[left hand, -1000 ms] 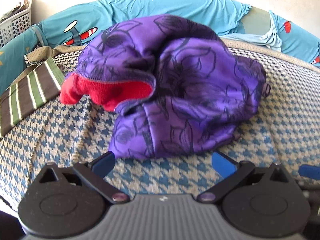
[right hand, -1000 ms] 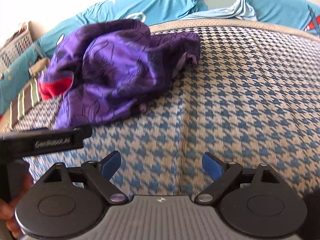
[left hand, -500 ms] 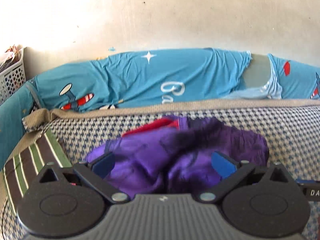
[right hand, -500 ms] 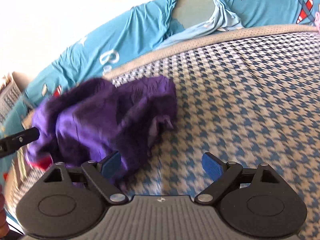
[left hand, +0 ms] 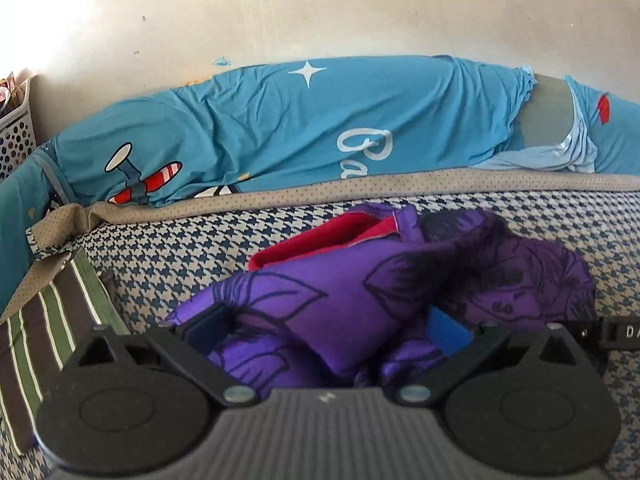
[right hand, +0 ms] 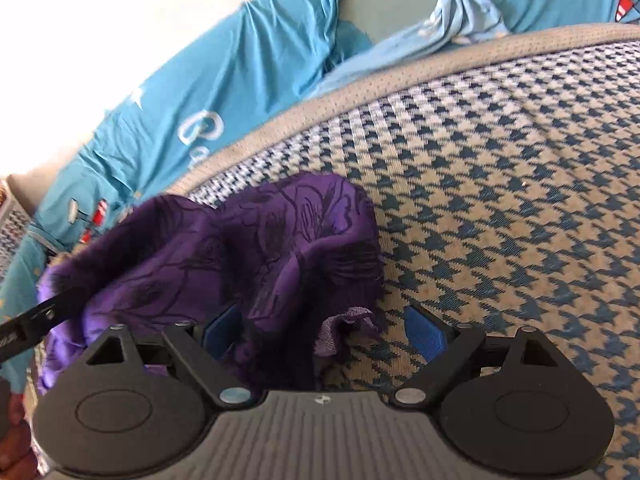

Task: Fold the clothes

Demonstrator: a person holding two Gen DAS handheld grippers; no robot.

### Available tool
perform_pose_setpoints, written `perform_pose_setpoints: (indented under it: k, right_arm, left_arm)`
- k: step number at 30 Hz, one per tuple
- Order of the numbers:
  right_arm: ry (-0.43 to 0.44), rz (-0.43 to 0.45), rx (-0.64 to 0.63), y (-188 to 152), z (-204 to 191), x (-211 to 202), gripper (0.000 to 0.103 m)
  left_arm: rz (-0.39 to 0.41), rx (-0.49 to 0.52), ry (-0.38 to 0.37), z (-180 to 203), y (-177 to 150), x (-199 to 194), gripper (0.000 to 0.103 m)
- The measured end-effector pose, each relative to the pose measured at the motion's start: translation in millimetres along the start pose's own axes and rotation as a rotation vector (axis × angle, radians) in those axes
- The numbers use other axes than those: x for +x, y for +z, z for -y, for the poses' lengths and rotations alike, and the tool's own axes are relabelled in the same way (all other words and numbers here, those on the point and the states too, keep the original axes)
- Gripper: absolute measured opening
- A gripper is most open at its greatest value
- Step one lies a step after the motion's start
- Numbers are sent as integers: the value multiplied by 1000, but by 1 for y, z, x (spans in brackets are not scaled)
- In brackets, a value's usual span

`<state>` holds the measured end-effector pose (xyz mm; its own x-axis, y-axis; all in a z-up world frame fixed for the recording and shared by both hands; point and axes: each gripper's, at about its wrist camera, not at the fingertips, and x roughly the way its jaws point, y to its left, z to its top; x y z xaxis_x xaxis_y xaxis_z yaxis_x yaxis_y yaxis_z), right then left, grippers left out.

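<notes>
Although it lies in a crumpled heap on the blue-and-cream houndstooth bed cover (left hand: pixel 168 256), the purple floral-print garment with red fleece lining (left hand: pixel 352 296) looks light, soft and limp, so a hem or corner is probably the best hold. In the left wrist view the left gripper (left hand: pixel 326 330) has its jaws spread wide, purple folds bulging between them at 6 o'clock; a second ago the heap sat clear ahead at 12. In the right wrist view the right gripper (right hand: pixel 322 330) is likewise spread open, the garment's edge now between its fingers toward 7 o'clock, where before only cover showed.
</notes>
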<state>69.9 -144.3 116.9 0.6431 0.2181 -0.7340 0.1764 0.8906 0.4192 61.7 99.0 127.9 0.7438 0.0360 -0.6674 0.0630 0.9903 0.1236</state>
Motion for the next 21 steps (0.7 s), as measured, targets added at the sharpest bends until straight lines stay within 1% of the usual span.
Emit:
perform_pose_setpoints:
  k: [2,4,5,6,7,8,9,10,11,12,14,16,19,21]
  right_arm:
    - [-6,-19,-5,0,-2,9,88]
    - [1,-27,-23,-2,-5,15,81]
    - [4,-29,-36,-3,-7,18,69]
    - [9,-27,-54,-4,-10,19,61]
    - [10,-21,-74,-6,-13,20,58]
    - [5,-9,-95,-7,-16,20,51]
    - [8,-4,-112,-8,-18,20,41]
    - [23,-5,-125,-8,-20,20,34]
    - [40,-8,-134,-9,-21,21,21]
    - [55,-8,-142,-10,-24,21,15]
    - [41,23,-190,-13,-31,18,13]
    - [14,85,-231,-14,-36,10,11]
    - [-11,174,-221,-10,-32,-5,9]
    - [-39,217,-198,-5,-26,-13,8]
  left_arm:
    - [-24,14,11,0,-4,4,103]
    - [-66,11,24,-2,-5,9,103]
    - [-91,6,36,-3,-6,13,103]
    - [-109,-1,46,-4,-7,15,103]
    - [-116,-8,49,-5,-6,16,103]
    - [-118,-16,47,-7,-6,16,103]
    - [-118,-21,46,-7,-7,16,103]
    - [-116,-23,46,-7,-7,16,103]
    - [-113,-25,46,-7,-8,15,103]
    - [-110,-26,47,-7,-8,15,103]
    - [-102,-26,46,-6,-8,14,103]
    - [-95,-36,37,-5,-8,12,103]
    - [-89,-45,16,-4,-7,9,103]
    - [-87,-46,-2,-2,-7,6,103]
